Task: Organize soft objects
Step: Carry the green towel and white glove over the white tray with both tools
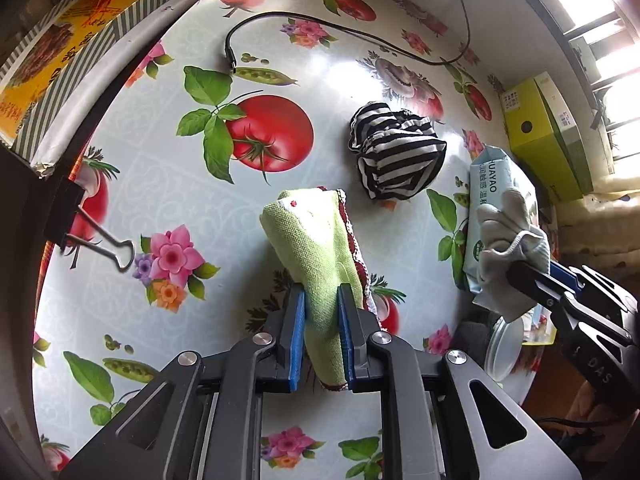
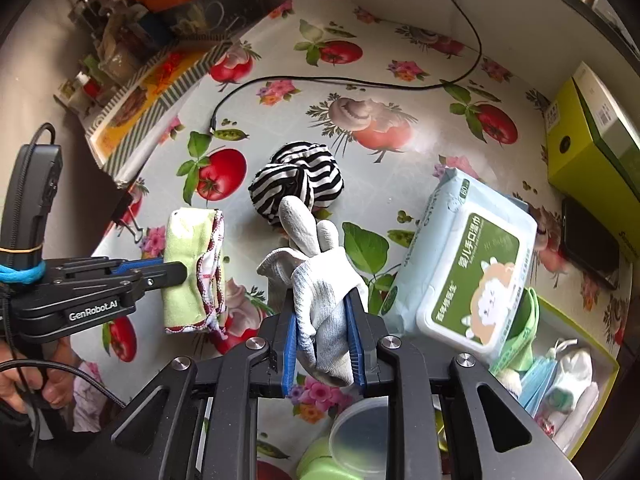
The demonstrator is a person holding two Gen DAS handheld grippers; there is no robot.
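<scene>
My left gripper (image 1: 321,300) is shut on a folded green cloth with a red-and-white trim (image 1: 310,248), held above the table; it also shows in the right wrist view (image 2: 192,268). My right gripper (image 2: 322,312) is shut on a grey knit glove (image 2: 320,276), which also shows in the left wrist view (image 1: 508,240). A black-and-white striped cloth bundle (image 1: 394,152) lies on the table beyond both; it also shows in the right wrist view (image 2: 298,182).
A pack of wet wipes (image 2: 464,264) leans on a tray (image 2: 576,316) holding soft items at the right. A green box (image 2: 596,136), a black cable (image 1: 340,30), a binder clip (image 1: 92,232), a printed box (image 1: 76,44) and a round lid (image 2: 360,436) surround the fruit-print tablecloth (image 1: 168,140).
</scene>
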